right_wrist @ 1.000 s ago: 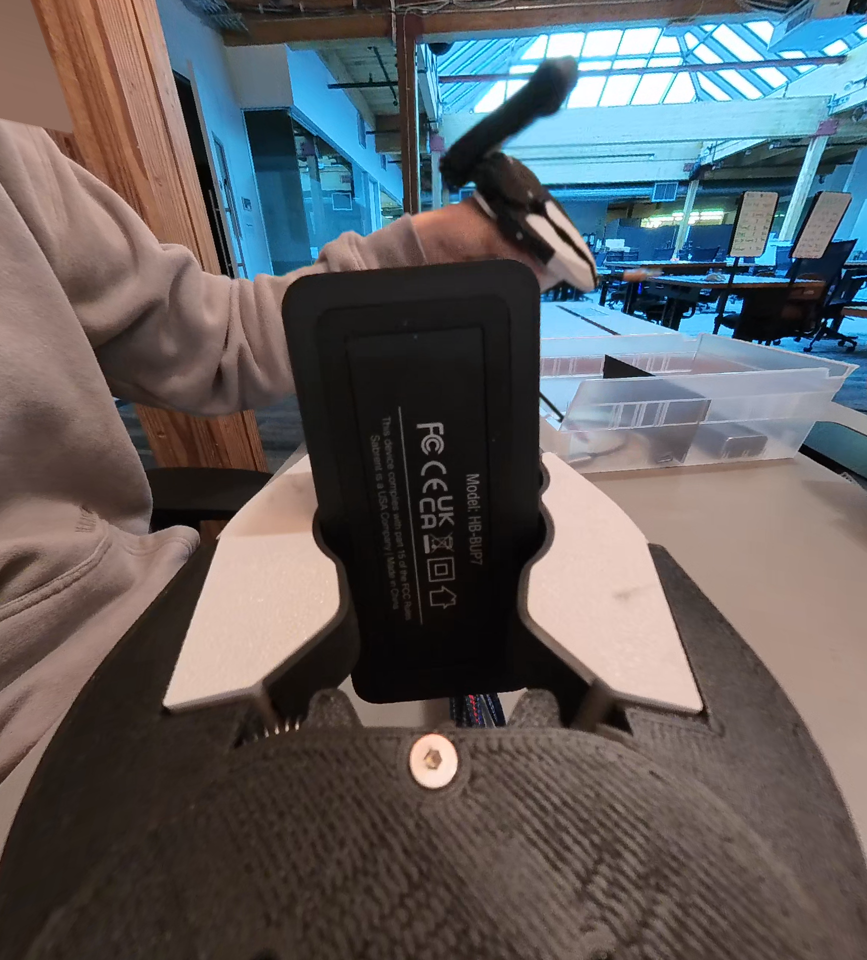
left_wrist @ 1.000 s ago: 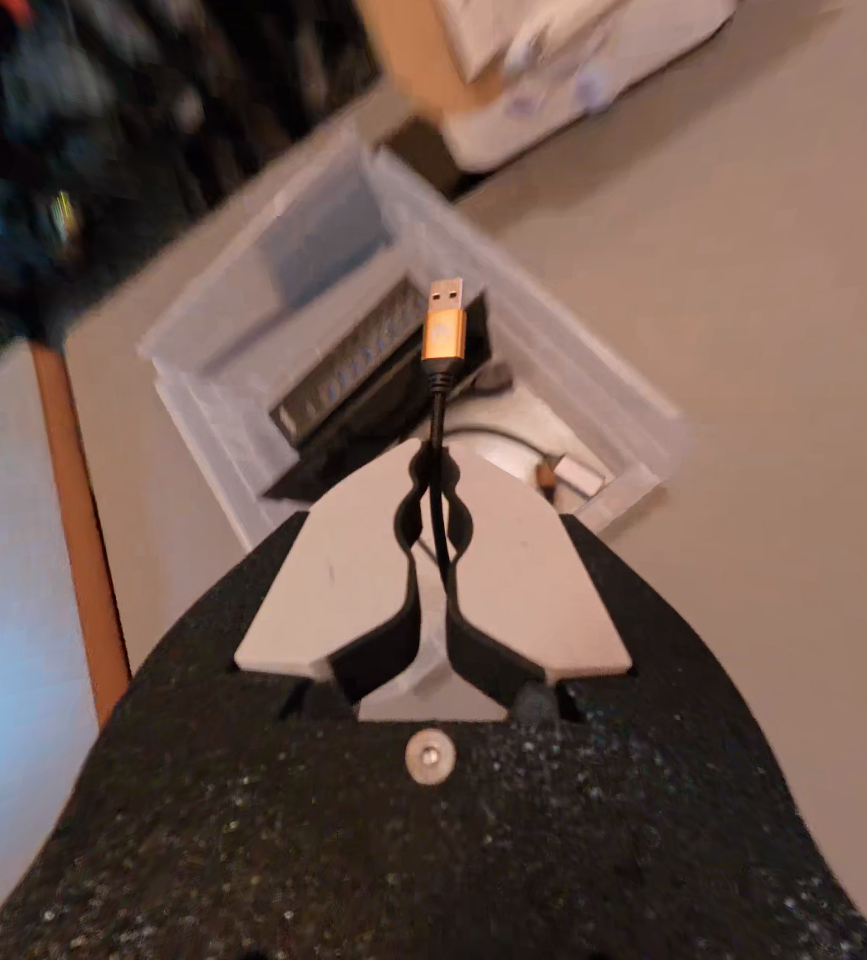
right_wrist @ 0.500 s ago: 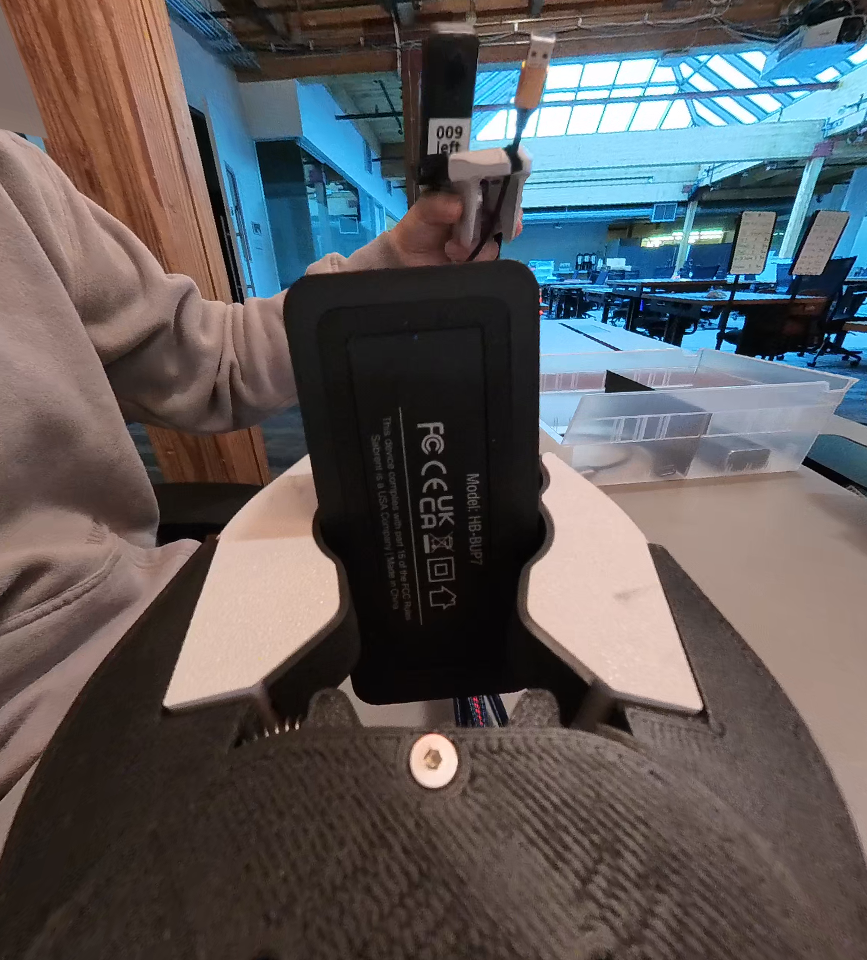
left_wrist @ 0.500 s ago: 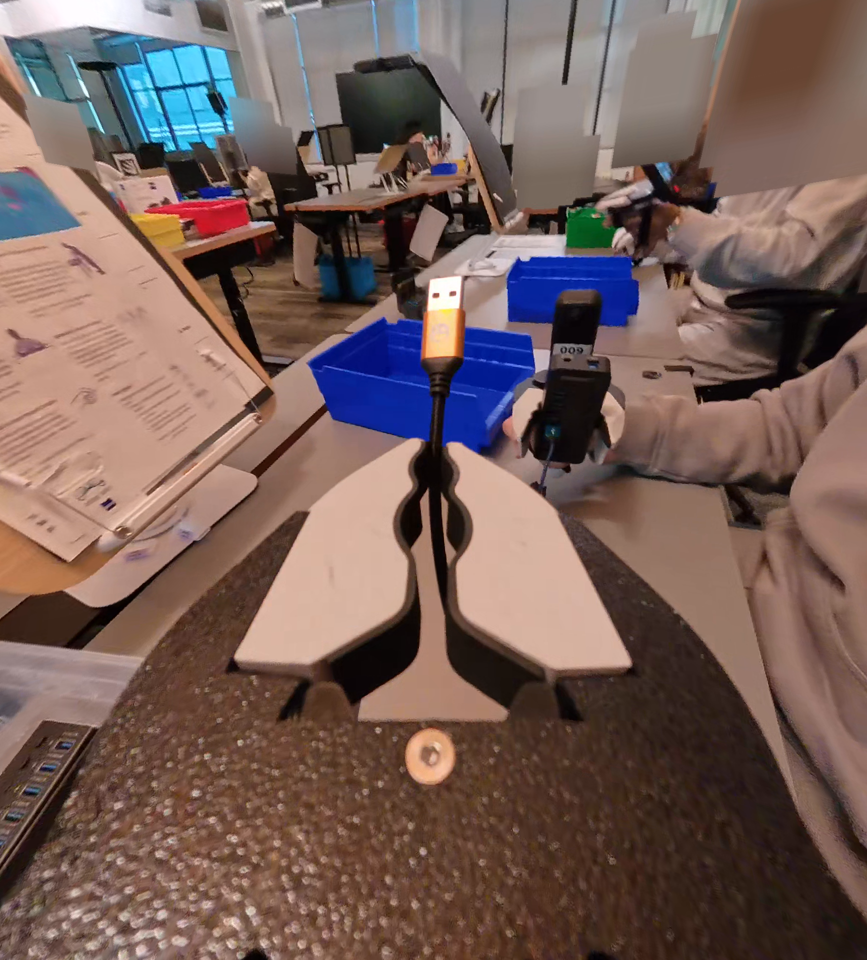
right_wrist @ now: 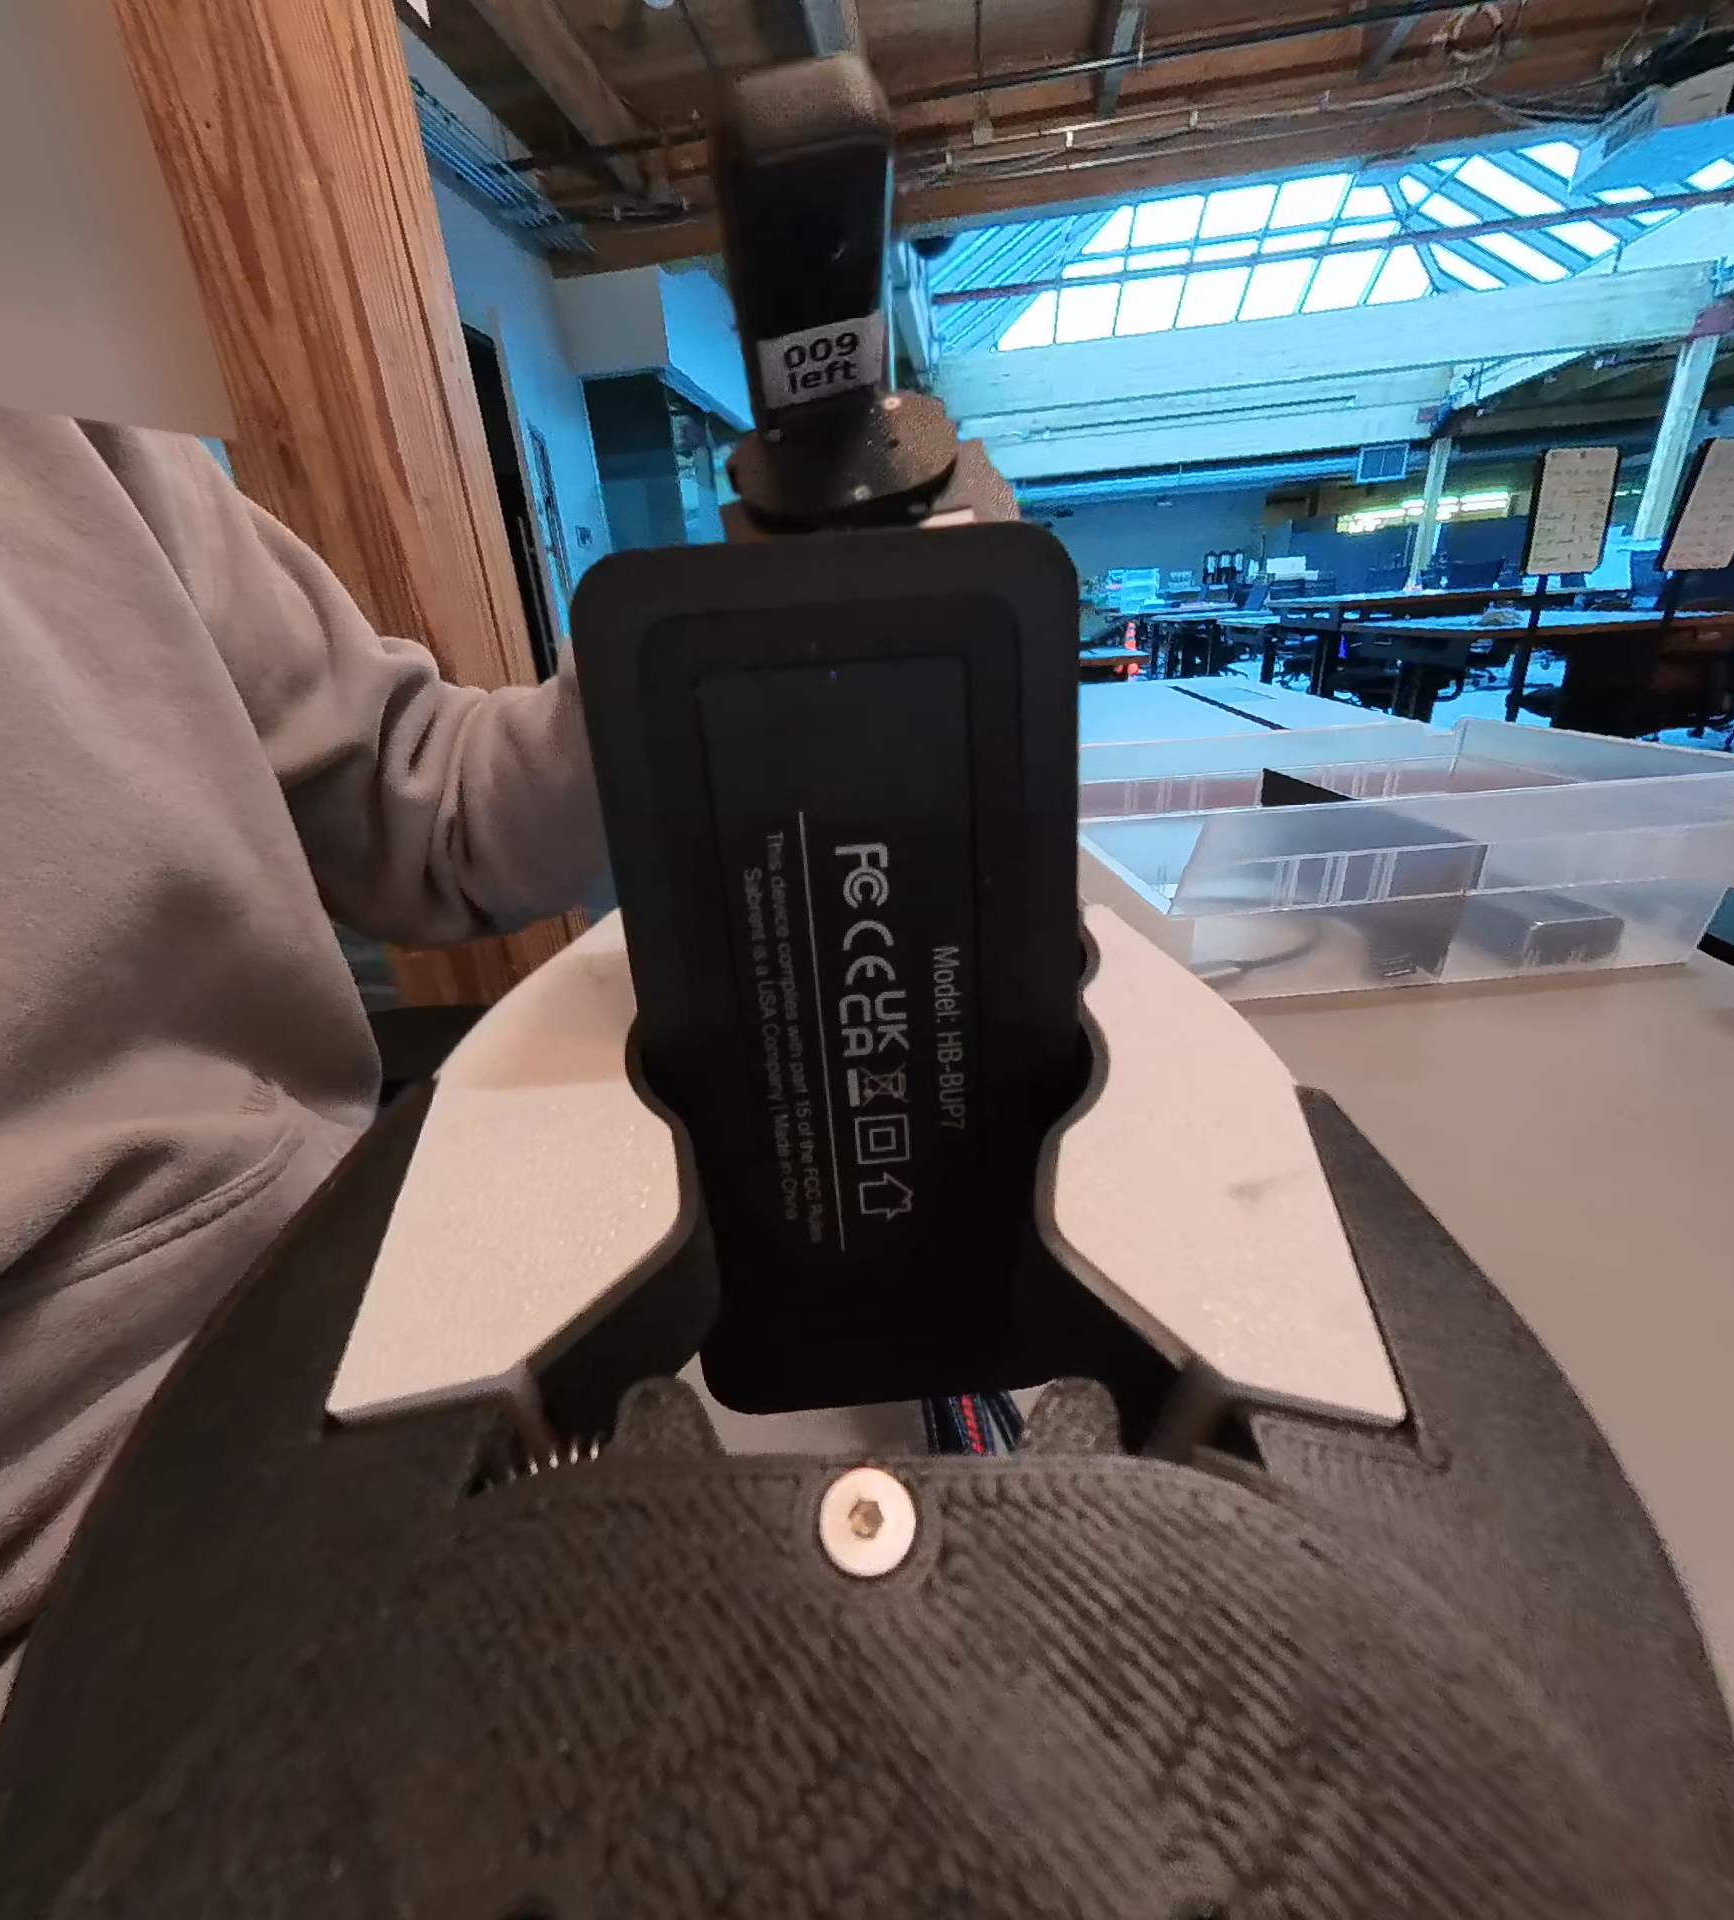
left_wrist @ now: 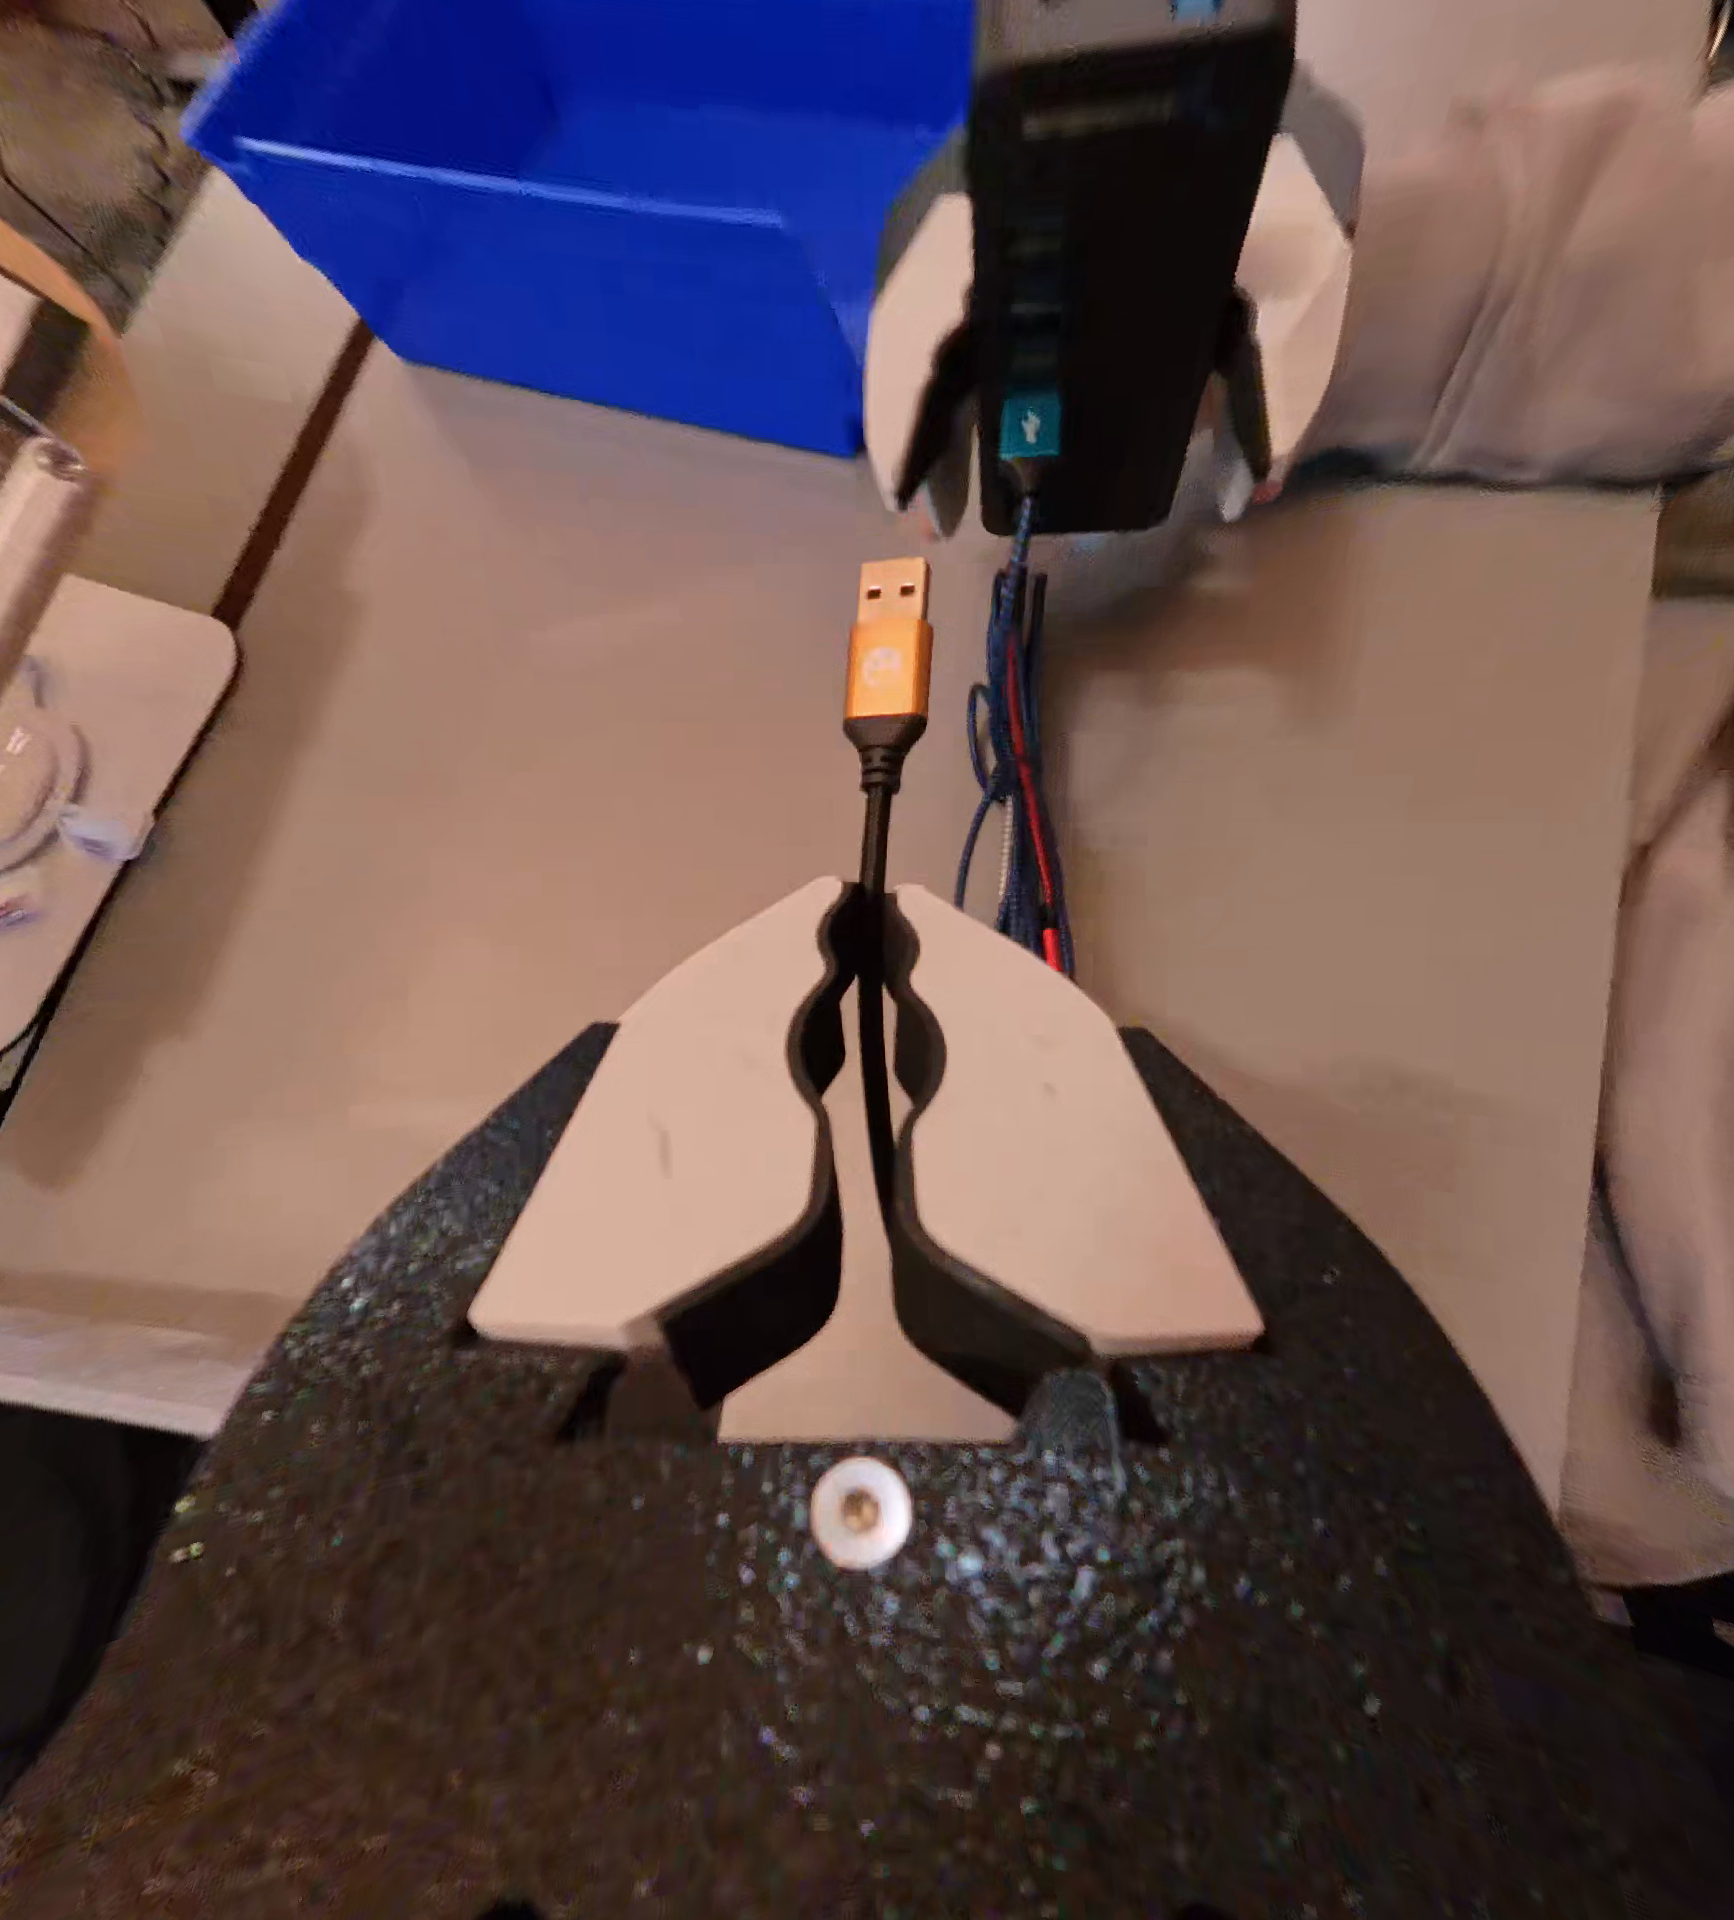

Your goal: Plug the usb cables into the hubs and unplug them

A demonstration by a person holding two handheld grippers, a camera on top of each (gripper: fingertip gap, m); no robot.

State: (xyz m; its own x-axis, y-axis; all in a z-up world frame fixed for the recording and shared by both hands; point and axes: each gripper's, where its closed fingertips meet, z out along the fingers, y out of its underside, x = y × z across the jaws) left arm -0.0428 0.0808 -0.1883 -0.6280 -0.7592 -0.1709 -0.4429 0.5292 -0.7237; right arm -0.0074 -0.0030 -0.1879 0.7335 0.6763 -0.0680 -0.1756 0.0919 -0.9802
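Observation:
My left gripper [left_wrist: 873, 896] is shut on a black USB cable [left_wrist: 875, 1029]; its orange plug [left_wrist: 888, 657] sticks out past the fingertips with the metal end forward. Just beyond and to the right stands a black USB hub [left_wrist: 1112, 260], held upright in my right gripper [left_wrist: 1081, 436], port side toward the plug. A teal plug [left_wrist: 1029, 428] with a blue and red braided cable [left_wrist: 1010, 790] hangs from the hub's lowest port. In the right wrist view my right gripper [right_wrist: 852, 956] is shut on the hub [right_wrist: 832, 935], back side showing. The left gripper's body [right_wrist: 821, 343] rises behind it.
A blue bin [left_wrist: 572, 197] sits on the tan table [left_wrist: 489, 831] behind the plug. A clear stand's base [left_wrist: 42, 810] is at the left. A clear plastic tray [right_wrist: 1445, 862] holding other hubs sits at the right. A person's grey sleeve [right_wrist: 167, 831] is close at the left.
My left gripper has swung from the clear tray round to the hub and tipped down; the orange plug now points at the hub's port side. The right gripper has held the hub still.

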